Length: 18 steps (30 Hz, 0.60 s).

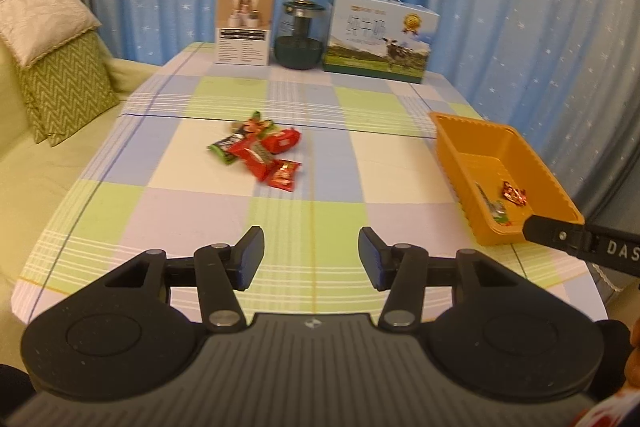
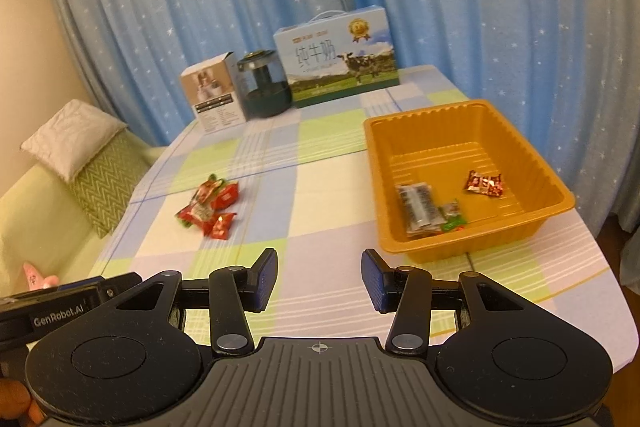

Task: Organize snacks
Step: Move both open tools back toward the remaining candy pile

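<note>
A small pile of red and green snack packets [image 1: 260,149] lies on the checked tablecloth, mid-table; it also shows in the right wrist view [image 2: 210,209]. An orange plastic tray [image 1: 452,151] stands at the right; in the right wrist view the tray [image 2: 532,163] holds a grey packet [image 2: 418,205], a small green-red packet [image 2: 452,215] and a red packet [image 2: 484,183]. My left gripper [image 1: 311,257] is open and empty, above the near table, short of the pile. My right gripper [image 2: 319,281] is open and empty, near the tray's front left corner.
At the table's far edge stand a white carton [image 1: 245,26], a dark glass jar [image 1: 299,35] and a milk gift box [image 1: 380,37]. A sofa with green and white cushions [image 1: 60,67] lies to the left. Blue star curtains hang behind.
</note>
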Available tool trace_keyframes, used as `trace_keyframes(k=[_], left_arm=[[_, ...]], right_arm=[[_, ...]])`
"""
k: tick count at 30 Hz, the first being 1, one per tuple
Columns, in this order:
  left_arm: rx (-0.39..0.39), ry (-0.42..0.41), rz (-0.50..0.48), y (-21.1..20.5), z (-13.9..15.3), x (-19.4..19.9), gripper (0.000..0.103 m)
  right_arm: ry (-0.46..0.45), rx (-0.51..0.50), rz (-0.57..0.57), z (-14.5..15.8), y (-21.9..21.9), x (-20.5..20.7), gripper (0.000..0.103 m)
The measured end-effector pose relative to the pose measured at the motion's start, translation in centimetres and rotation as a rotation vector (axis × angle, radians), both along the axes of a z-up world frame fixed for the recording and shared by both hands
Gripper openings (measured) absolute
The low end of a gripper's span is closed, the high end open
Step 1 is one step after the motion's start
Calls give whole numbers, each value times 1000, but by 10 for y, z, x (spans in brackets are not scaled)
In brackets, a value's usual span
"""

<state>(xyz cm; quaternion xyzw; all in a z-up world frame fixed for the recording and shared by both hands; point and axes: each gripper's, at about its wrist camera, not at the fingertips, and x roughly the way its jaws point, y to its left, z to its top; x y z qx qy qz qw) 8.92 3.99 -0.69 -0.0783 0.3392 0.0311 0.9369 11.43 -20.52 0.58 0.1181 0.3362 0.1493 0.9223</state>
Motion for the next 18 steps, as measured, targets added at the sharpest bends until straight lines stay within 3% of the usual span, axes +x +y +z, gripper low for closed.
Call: trace_keyframes(k=[18], left_arm=[[4, 11, 77, 39, -8, 1, 53]], right_arm=[[-6, -29, 80, -1, 43, 14, 47]])
